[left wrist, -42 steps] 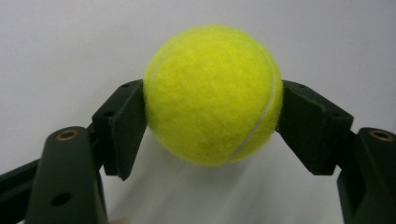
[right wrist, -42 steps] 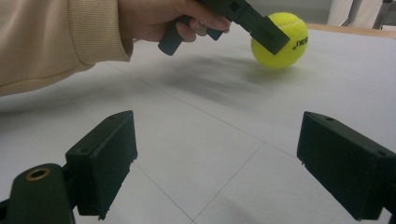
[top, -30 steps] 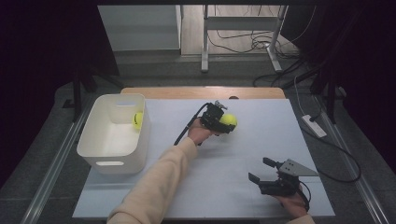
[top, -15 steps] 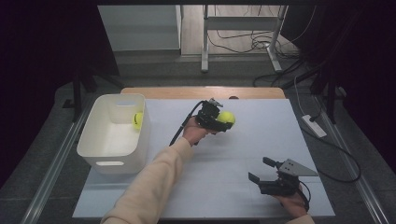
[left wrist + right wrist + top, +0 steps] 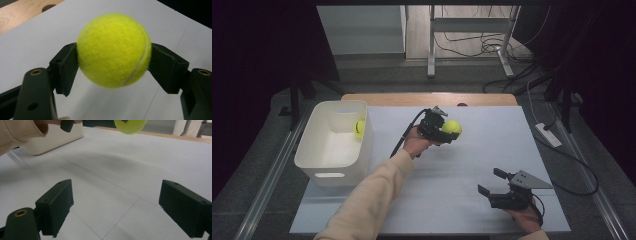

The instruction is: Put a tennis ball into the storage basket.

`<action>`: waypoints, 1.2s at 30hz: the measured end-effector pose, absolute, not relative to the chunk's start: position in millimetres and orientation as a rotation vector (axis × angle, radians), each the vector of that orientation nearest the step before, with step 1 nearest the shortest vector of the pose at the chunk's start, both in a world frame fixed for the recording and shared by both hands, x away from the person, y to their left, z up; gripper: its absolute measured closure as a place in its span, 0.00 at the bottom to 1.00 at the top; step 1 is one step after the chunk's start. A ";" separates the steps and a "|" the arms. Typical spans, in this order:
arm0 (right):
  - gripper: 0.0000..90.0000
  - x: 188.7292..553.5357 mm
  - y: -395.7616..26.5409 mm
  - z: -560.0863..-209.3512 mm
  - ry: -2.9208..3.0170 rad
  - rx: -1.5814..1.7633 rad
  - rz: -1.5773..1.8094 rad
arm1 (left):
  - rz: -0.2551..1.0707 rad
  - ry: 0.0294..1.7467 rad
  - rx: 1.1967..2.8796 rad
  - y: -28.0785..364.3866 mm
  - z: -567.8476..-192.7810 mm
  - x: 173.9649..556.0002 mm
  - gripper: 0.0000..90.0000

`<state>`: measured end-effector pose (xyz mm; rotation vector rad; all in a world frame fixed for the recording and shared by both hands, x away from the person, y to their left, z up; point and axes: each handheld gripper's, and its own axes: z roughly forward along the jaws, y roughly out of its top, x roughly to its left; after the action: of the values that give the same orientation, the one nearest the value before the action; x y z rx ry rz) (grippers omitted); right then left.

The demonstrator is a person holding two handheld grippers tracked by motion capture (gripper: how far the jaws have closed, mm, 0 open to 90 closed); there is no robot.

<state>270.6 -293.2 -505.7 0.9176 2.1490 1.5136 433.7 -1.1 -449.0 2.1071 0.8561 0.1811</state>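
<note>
White bin (image 5: 332, 145) at desk (image 5: 492, 150) left, one ball inside. Left tongs (image 5: 447, 131) pinch tennis ball (image 5: 452, 127) mid-desk, clear of the surface; since the earlier frame they've lifted slightly and shifted toward the bin. Right tongs (image 5: 491, 187) spread wide, empty, unmoved near front right.

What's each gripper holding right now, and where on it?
The left gripper clamps a tennis ball across its middle, jaws on opposite sides. The right gripper holds nothing.
</note>
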 end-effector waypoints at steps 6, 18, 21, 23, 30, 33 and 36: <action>0.14 270.3 -292.9 -505.6 2.145 0.917 1.515 | 0.189 0.846 2.098 1.6 -444.2 429.9 0.31; 0.14 270.7 -292.3 -506.0 2.147 0.917 1.508 | 0.210 0.843 2.074 15.6 -435.5 421.9 0.31; 0.14 270.5 -292.5 -505.8 2.149 0.917 1.507 | 0.205 0.848 2.062 19.2 -434.6 420.5 0.31; 0.14 270.4 -292.4 -505.8 2.150 0.917 1.507 | 0.208 0.849 2.059 21.1 -434.3 419.5 0.31; 0.14 270.8 -292.5 -505.9 2.150 0.917 1.506 | 0.215 0.854 2.051 27.4 -434.4 416.6 0.31; 0.14 271.0 -292.6 -506.1 2.152 0.915 1.505 | 0.214 0.863 2.043 30.4 -434.8 416.4 0.31; 0.14 271.1 -292.8 -506.3 2.149 0.919 1.508 | 0.218 0.867 2.039 33.3 -434.8 416.2 0.31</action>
<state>271.1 -292.8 -506.3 0.9188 2.1486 1.5080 416.2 33.3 -434.8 2.0385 0.8668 0.2180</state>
